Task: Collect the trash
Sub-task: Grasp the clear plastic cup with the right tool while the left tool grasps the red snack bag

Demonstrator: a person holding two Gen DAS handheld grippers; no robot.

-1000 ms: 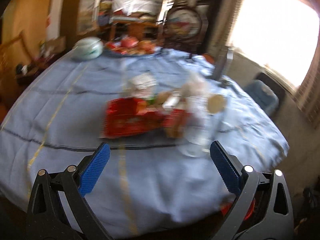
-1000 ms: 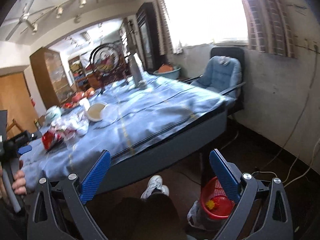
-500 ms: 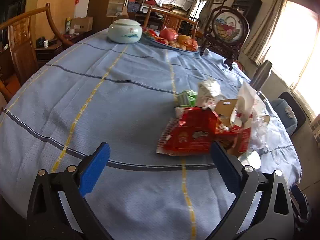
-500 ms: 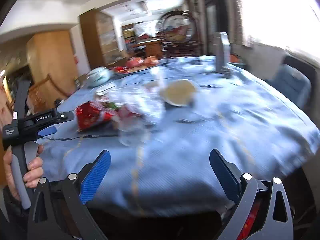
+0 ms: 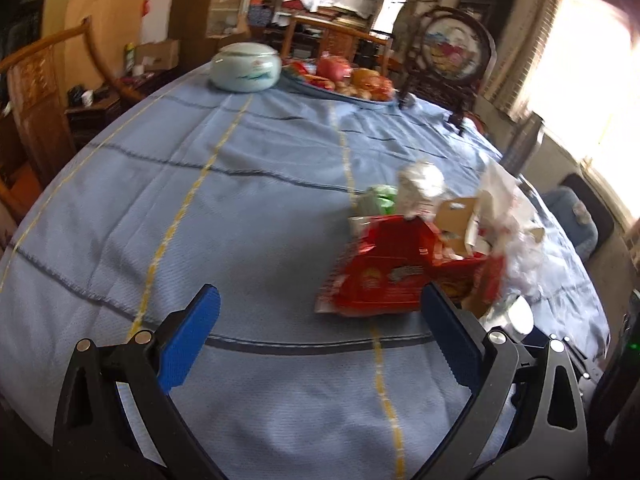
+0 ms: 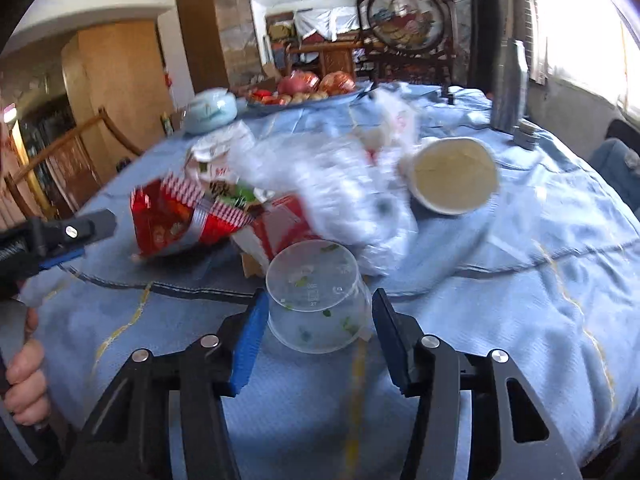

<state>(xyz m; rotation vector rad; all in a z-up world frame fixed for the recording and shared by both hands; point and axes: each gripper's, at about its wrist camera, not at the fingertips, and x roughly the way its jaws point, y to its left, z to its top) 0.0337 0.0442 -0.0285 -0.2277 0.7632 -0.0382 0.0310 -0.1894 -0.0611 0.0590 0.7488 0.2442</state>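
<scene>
A heap of trash lies on the blue tablecloth (image 5: pixel 248 208): a red snack bag (image 5: pixel 380 276) (image 6: pixel 168 220), a red carton (image 6: pixel 280 228), crumpled clear plastic (image 6: pixel 340 184), a paper cup on its side (image 6: pixel 452 176) and an upturned clear plastic container (image 6: pixel 316 300). My right gripper (image 6: pixel 316 328) is partly closed with its jaws either side of the clear container, the left pad touching it and a small gap at the right pad. My left gripper (image 5: pixel 320 340) is wide open and empty, just short of the red bag; it also shows in the right wrist view (image 6: pixel 60 240).
A pale ceramic jar (image 5: pixel 246 66) and a fruit platter (image 5: pixel 352 80) stand at the table's far side. A round framed screen (image 5: pixel 452 52) and a metal flask (image 6: pixel 510 84) stand far right. A wooden chair (image 5: pixel 36 92) is at left, a blue seat (image 5: pixel 576 220) at right.
My right gripper swung from the floor to the table, closed in on the clear container and narrowed its jaws around it. My left gripper moved closer to the red bag.
</scene>
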